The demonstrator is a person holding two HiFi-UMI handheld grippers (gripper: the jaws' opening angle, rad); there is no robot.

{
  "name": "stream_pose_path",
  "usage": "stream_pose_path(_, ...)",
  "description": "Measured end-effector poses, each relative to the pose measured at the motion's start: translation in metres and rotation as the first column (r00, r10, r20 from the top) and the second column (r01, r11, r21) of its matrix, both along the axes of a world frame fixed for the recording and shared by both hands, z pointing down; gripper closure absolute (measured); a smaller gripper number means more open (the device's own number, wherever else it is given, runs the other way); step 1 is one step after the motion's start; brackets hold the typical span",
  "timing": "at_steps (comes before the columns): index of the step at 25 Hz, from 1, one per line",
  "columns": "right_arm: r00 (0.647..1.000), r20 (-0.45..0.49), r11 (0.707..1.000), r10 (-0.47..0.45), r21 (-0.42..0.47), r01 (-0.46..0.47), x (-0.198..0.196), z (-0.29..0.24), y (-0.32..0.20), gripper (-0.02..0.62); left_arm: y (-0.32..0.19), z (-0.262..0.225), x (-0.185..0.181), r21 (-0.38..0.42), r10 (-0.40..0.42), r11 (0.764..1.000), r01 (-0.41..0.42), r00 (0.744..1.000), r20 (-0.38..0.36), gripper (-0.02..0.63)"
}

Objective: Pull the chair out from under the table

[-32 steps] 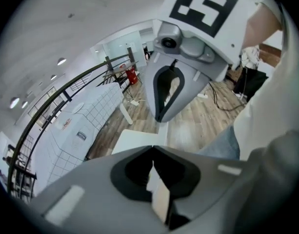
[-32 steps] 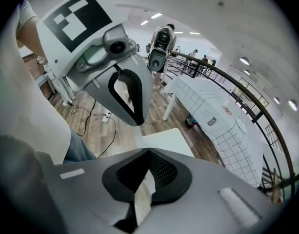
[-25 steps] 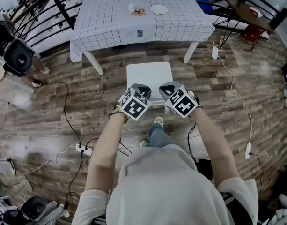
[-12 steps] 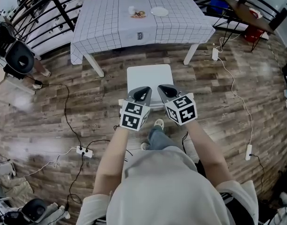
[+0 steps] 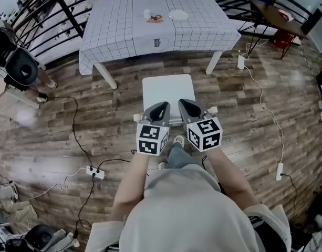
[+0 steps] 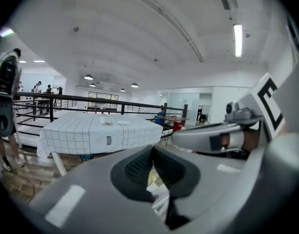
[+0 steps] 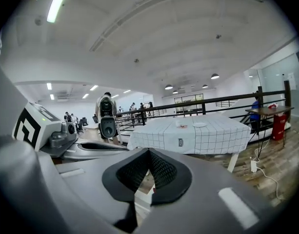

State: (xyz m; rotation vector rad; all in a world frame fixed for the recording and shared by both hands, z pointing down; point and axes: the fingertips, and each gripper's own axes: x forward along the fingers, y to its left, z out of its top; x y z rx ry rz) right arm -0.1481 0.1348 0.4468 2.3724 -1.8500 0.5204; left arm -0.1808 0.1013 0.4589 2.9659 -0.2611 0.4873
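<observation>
White square-seated chair [image 5: 167, 88]: we judge it fully out from the grid-clothed worktop [image 5: 113, 28]. Left claw [image 5: 162, 107], right claw [image 5: 186, 105]: both clenched, empty.

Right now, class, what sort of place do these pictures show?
Probably a staged recording space on an indoor mezzanine, not a home: a black railing edges the wooden floor, a power strip and cables trail across it, and one cloth-covered table stands there.

We stand in a large open studio or lab hall, not a home. A black railing [image 5: 71, 13] crosses the upper left, cables [image 5: 262, 96] and a power strip [image 5: 92, 170] trail over the plank floor [image 5: 40, 135], and a strip light [image 6: 238, 40] hangs on the high ceiling.
</observation>
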Motion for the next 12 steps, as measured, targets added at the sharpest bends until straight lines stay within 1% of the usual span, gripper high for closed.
stream_pose_path(3,1.0,0.021,1.0,0.015,0.012,-0.015,0.0007,-0.0001,0.0013,0.597,-0.0014,-0.0008,-0.0014,-0.008,-0.011,1.0,0.011,1.0,-0.001,0.595)
stream_pose_path(12,1.0,0.015,1.0,0.025,0.0,-0.025,0.0009,0.0024,-0.0004,0.597,-0.003,0.0027,-0.0042,-0.009,-0.021,1.0,0.021,1.0,0.004,0.595)
